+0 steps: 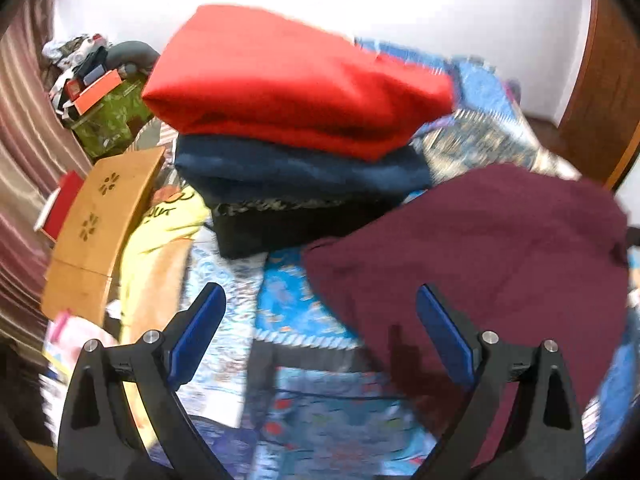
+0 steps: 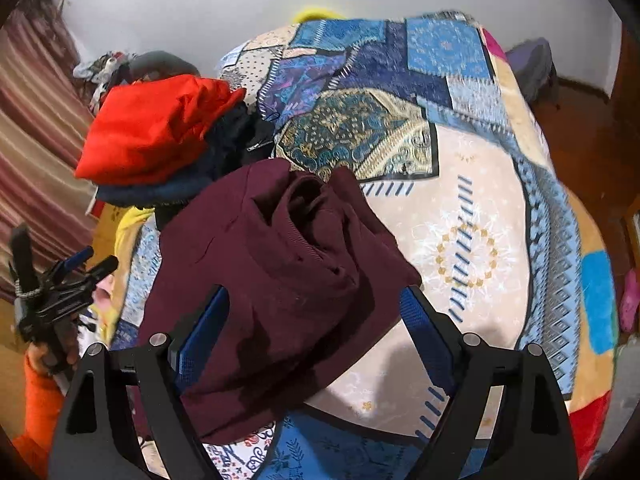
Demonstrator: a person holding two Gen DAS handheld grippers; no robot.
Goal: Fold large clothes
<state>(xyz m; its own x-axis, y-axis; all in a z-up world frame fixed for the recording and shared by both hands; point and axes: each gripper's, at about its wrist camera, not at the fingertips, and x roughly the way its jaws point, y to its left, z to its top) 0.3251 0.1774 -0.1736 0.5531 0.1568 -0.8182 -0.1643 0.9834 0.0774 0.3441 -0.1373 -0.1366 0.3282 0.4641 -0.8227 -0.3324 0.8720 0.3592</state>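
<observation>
the maroon sweater point(image 2: 280, 280) lies bunched on the bed point(image 2: 460, 208), near its left edge beside the folded stack point(image 1: 296, 128). right gripper point(image 2: 314, 312) is nearer, fingers spread wide astride it, gripping nothing; left gripper point(image 1: 320, 320) gapes empty, sweater to its right.

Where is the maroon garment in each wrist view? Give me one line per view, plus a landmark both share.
Left wrist: maroon garment fills the lower right, beyond the open left gripper.
Right wrist: it lies lower centre, between the open right gripper's fingers.
Shared landmark: the red folded garment topping the pile.
</observation>
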